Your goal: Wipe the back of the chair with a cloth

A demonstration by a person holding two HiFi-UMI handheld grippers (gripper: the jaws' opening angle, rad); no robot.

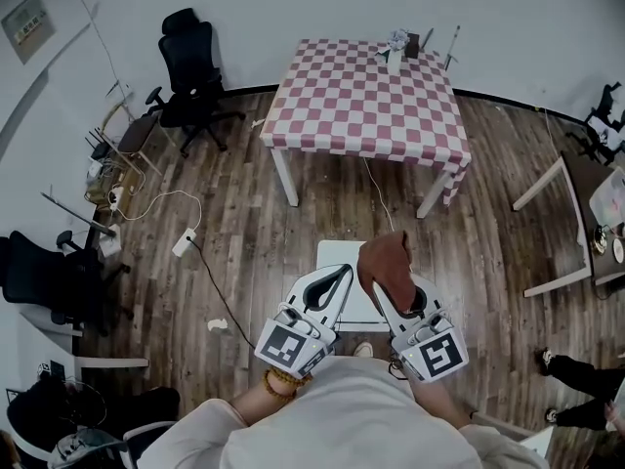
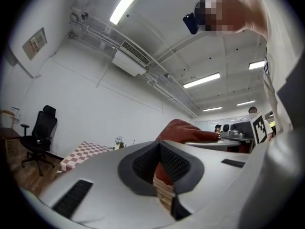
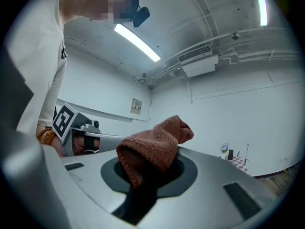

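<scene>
Ahead of you, the wood floor (image 1: 293, 233) carries the checkered bench (image 1: 366, 106) (small items (image 1: 398, 45) at its far edge), a white power strip (image 1: 184, 243) and a white scrap (image 1: 217, 325).

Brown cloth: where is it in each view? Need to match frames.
Head view: brown cloth lower centre, held by the right gripper.
Left gripper view: brown cloth right of centre, beyond the jaws.
Right gripper view: brown cloth dead centre, between the jaws.
Shared landmark: checkered table, in all three.
</scene>
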